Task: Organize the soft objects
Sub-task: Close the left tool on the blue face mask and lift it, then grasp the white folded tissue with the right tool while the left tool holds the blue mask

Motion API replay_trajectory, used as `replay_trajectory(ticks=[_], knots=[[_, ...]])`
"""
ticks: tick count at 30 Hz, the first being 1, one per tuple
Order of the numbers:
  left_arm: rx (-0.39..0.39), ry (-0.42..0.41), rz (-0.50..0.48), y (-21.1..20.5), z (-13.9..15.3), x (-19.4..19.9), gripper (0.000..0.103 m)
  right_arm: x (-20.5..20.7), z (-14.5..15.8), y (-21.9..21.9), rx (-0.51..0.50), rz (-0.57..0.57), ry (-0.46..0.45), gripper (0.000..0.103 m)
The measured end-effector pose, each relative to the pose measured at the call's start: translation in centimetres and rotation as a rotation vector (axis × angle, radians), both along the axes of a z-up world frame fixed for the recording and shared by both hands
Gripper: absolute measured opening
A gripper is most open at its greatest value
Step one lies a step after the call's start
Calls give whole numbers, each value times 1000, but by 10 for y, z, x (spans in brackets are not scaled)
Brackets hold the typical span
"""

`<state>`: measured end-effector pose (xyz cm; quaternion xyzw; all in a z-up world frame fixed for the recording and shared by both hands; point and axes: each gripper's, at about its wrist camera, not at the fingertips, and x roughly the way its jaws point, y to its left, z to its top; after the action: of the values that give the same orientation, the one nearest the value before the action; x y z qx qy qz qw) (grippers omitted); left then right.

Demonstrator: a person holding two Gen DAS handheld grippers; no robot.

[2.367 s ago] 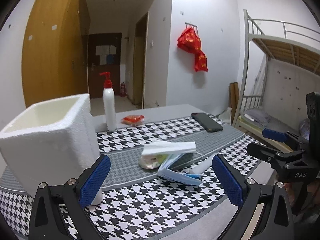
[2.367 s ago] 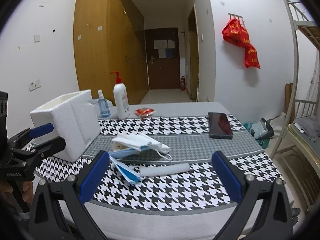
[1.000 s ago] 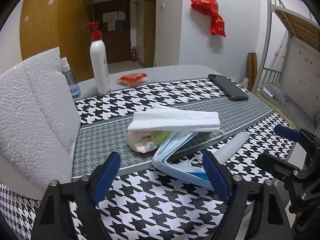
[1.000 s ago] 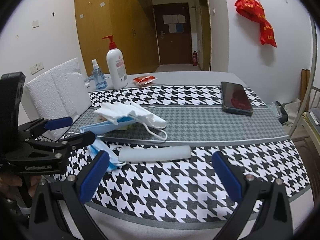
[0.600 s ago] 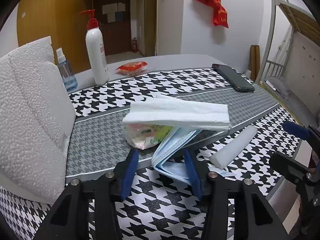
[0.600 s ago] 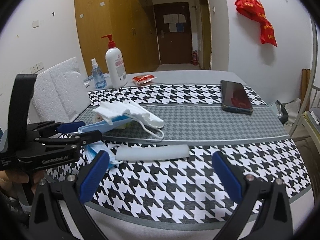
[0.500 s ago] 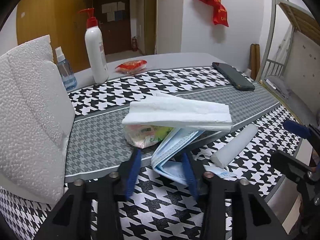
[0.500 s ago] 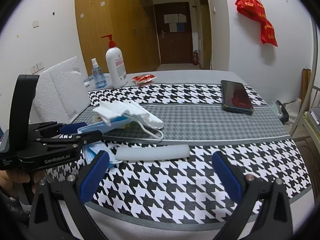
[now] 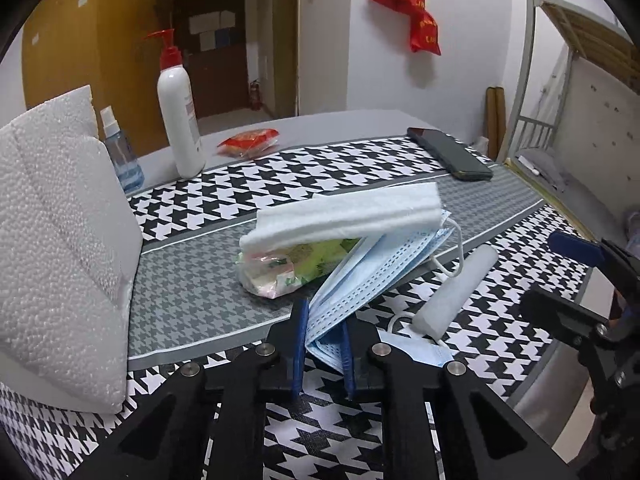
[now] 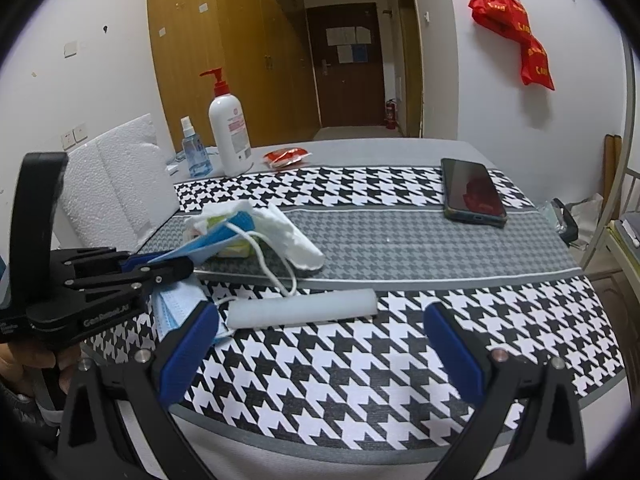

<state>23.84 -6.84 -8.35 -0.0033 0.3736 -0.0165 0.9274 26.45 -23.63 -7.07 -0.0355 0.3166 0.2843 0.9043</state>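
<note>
While angled downward, left hand-held gripper [image 9: 323, 332] clamping face masks [image 9: 360, 280].

Folded towel [image 9: 344, 216] on packet [image 9: 280, 268] and masks [image 9: 372, 272] mid-table [image 9: 192, 292]; foam roll [image 9: 456, 288] right, foam box [image 9: 60, 240] left, phone [image 9: 448, 154] behind.

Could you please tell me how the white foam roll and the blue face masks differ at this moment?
The white foam roll is one thick cylinder lying free on the cloth; the blue face masks are thin, pleated sheets. The left hand-held gripper is shut on the masks; nothing grips the roll. Both look soft.
</note>
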Motion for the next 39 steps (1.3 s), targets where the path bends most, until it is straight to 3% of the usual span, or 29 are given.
replay_trajectory(ticks=[13,39], knots=[[-26,-24,-33,4,10,-27,16,-5,3,1,-6,5,1,103],[-32,-80,124,49,21,-64,16,11,11,34,-23,114,-1,103]])
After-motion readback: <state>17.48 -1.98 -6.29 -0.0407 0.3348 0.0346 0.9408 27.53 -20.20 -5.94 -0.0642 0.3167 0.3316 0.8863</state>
